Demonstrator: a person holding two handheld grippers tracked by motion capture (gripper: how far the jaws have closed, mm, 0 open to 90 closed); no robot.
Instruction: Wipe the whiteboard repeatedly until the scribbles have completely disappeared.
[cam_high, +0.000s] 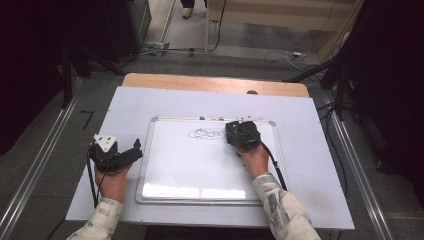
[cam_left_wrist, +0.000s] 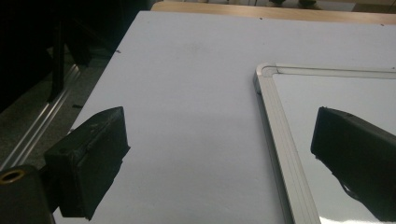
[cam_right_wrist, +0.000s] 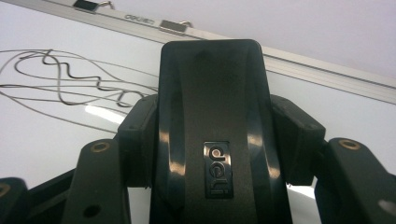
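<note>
Currently whiteboard (cam_high: 165, 175) lies flat on table (cam_high: 310, 150); scribble (cam_high: 206, 133) sits near its far edge, just left of right gripper (cam_high: 240, 134), clamped on black eraser (cam_right_wrist: 212, 130). Left gripper (cam_high: 134, 150) gapes empty beside frame.

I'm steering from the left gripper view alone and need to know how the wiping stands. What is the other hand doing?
Observer: The right gripper is shut on a glossy black plastic whiteboard eraser, near the far edge of the silver-framed whiteboard.
Operator: Is there anything to wipe?
Observer: Yes, looping black marker scribbles lie on the board, just beside the eraser.
Operator: And my gripper?
Observer: The left gripper is open, at the board's left frame, over the pale grey table sheet.
</note>
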